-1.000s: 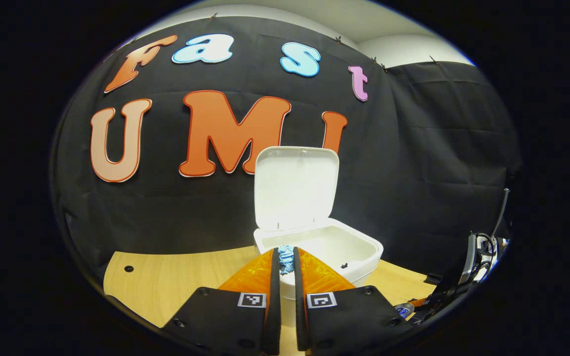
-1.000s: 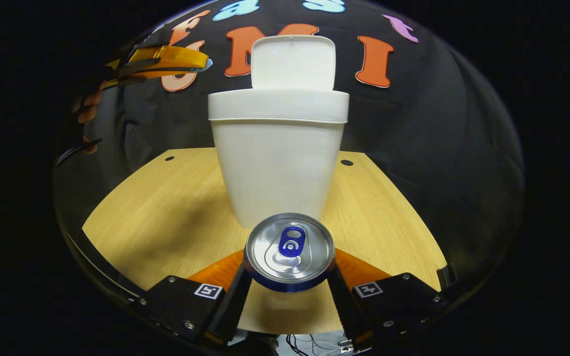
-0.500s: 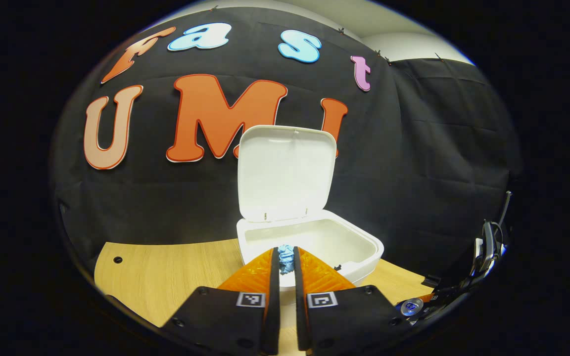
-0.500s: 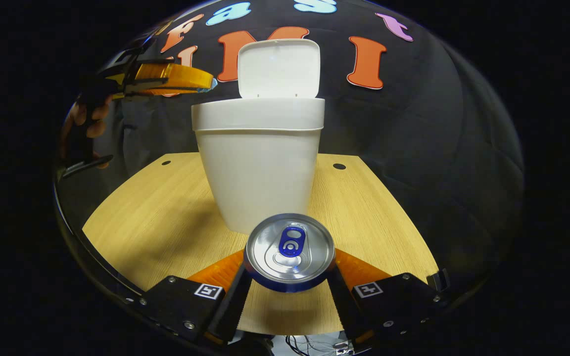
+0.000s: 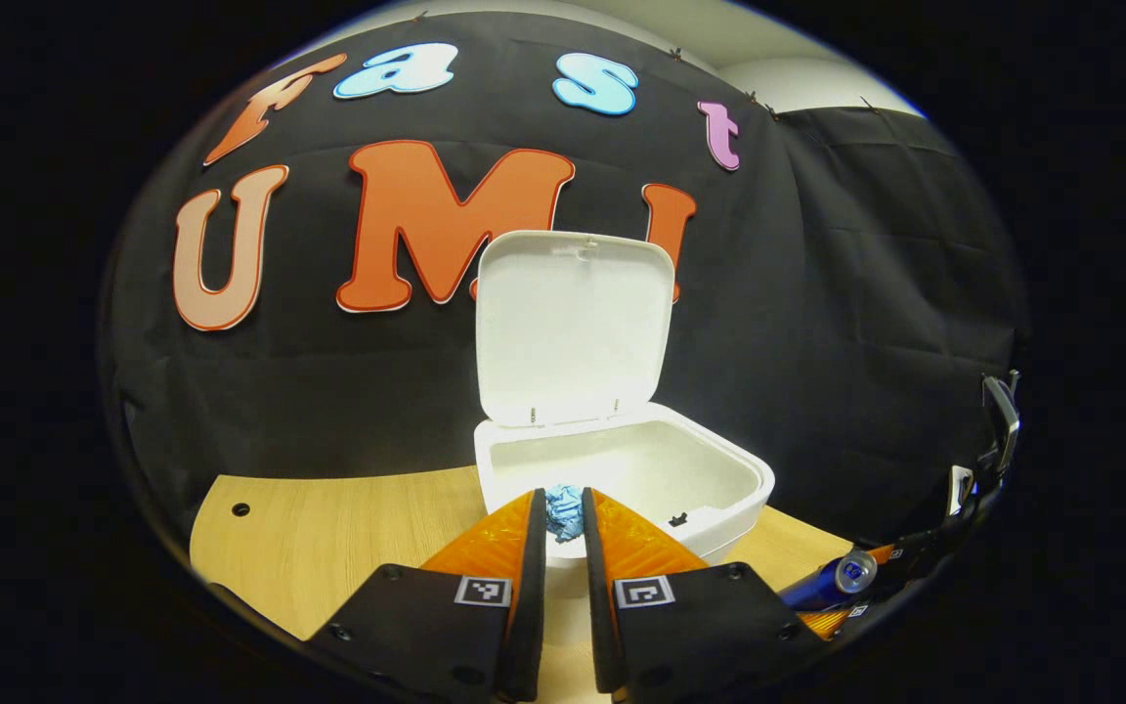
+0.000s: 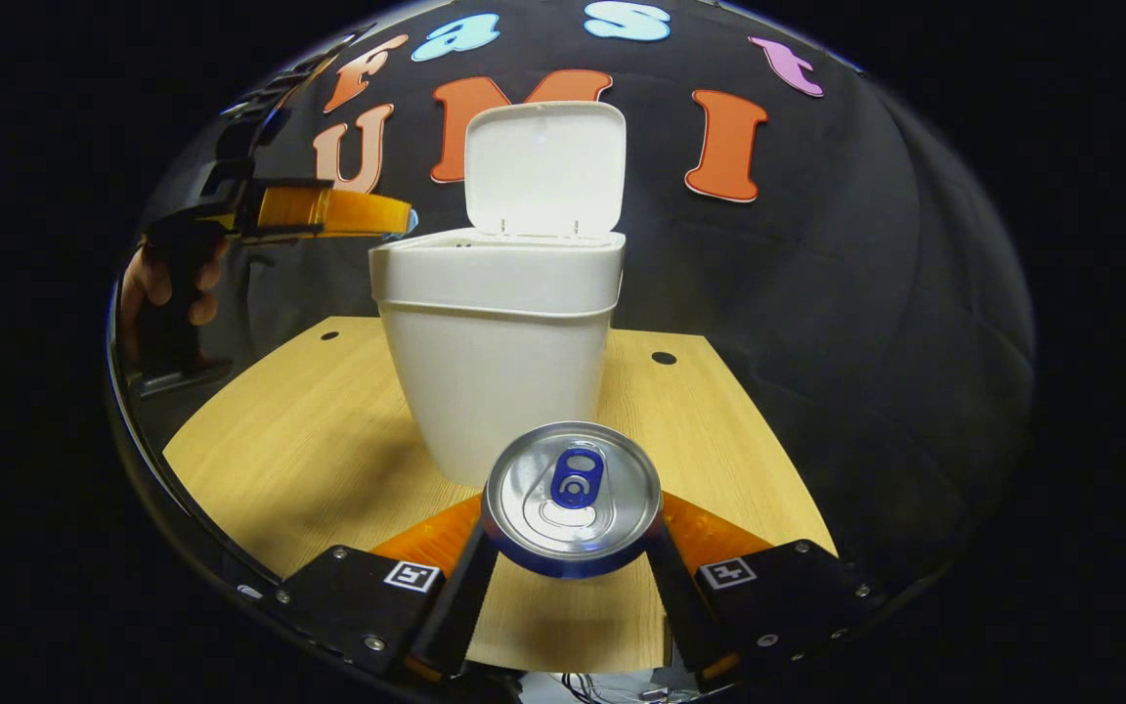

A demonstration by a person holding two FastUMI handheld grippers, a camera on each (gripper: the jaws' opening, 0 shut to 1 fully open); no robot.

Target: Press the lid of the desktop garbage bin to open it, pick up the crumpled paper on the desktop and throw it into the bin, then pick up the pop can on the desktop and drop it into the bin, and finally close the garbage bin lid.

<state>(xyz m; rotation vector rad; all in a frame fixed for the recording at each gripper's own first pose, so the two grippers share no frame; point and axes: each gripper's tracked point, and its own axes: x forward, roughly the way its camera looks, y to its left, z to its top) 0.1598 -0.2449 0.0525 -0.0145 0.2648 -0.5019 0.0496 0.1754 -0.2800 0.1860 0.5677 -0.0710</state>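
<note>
Fingers on the left gripper (image 5: 564, 508) are pinching a small blue wad of paper (image 5: 563, 512) between the tips, nearly closed on it. Fingers on the right gripper (image 6: 571, 533) are clamping a pop can (image 6: 573, 494) on both sides, top and pull tab facing the camera.

Bin (image 6: 499, 342) is standing on the counter (image 6: 280, 440), lid (image 5: 573, 328) standing upright at the back, opening exposed.

Key relation: in the left gripper view the paper is sitting right at the bin's near rim (image 5: 524, 467), with the opening straight ahead and slightly below. Judging from that, a short push forward should put the wad over the cavity before release. From the right gripper view the left gripper is hanging at rim height just to the side of the bin, tips nearly at the edge, so I'd say it isn't over the opening yet. Left hand is clearly the nearer one; the right gripper is holding the can lower and in front of the bin, with the can's long axis running towards the camera.

Hard to read:
- most of the paper is hidden between the fingers
- bin floor isn't visible from here; a small dark mark on the front inner rim, can't tell what
- can body is mostly hidden behind its own top
- whether the can is touching the counter, can't tell
</note>
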